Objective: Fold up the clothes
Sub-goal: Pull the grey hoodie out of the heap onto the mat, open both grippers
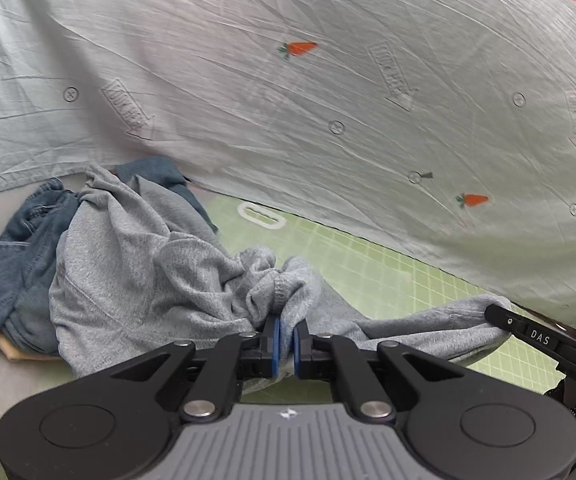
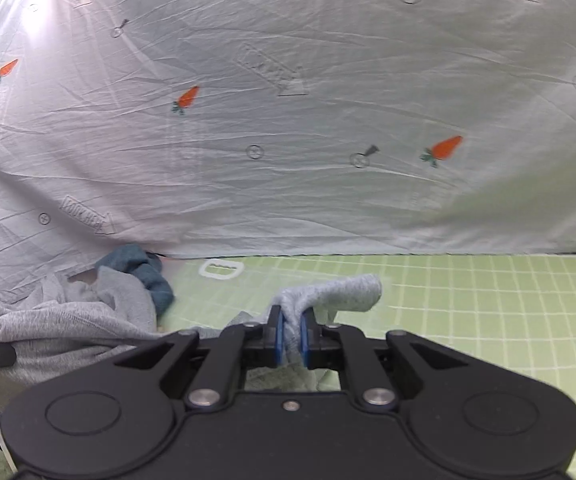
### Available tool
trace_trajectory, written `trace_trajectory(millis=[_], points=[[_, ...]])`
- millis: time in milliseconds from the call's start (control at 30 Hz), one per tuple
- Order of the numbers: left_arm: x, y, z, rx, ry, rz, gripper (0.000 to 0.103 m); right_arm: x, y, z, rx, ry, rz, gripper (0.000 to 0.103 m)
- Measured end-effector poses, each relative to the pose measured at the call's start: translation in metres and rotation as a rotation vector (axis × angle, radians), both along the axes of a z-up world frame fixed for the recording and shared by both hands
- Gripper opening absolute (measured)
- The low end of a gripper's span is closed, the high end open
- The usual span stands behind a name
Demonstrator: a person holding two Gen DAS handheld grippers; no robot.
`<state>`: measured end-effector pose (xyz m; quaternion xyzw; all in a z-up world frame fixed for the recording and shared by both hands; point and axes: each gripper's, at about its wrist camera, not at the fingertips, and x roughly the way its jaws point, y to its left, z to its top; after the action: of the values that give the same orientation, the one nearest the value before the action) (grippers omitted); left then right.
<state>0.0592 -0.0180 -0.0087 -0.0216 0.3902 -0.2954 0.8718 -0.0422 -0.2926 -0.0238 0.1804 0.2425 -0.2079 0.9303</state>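
Left gripper (image 1: 286,344): blue pads clenched on a bunched, ribbed hem of the grey sweatshirt (image 1: 139,264). Right gripper (image 2: 292,340): blue pads likewise clamped on a fold of the same garment, whose free end (image 2: 348,290) curls rightward above the fingers. In the left wrist view the right gripper's finger (image 1: 540,338) bears the white letters "DAS". The sweatshirt lies crumpled on the green grid mat (image 2: 468,320); a grey band stretches between the two grippers, its long axis running left to right, while the bulk is heaped at the mat's left. Blue jeans (image 1: 3,264) lie under and beside that heap. Behind hangs a pale sheet (image 1: 328,80) printed with carrots (image 1: 300,48) and arrow boxes whose lettering is too faint to read reliably.
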Motion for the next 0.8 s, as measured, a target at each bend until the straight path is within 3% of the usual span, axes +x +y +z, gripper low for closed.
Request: trace_trajectory(millis=[167,367,533,700,800], points=[[-0.056,-0.067,0.011,-0.034,0.079,-0.166,0.007,-0.097,-0.059,0.001,-0.007,0.046,-0.193,0.009],[-0.101,-0.131,0.005,0.041,0.18,-0.277,0.009,-0.179,-0.115,-0.014,0.043,0.155,-0.357,0.01],[-0.118,-0.143,0.009,0.082,0.151,-0.245,0.011,-0.207,-0.13,-0.038,0.121,0.23,-0.336,0.012],[-0.103,-0.136,0.007,0.096,0.201,-0.114,0.014,-0.214,-0.133,-0.039,0.101,0.225,-0.288,0.026],[-0.096,-0.125,0.002,0.096,0.23,-0.044,0.015,-0.217,-0.14,-0.038,0.103,0.226,-0.318,0.033]])
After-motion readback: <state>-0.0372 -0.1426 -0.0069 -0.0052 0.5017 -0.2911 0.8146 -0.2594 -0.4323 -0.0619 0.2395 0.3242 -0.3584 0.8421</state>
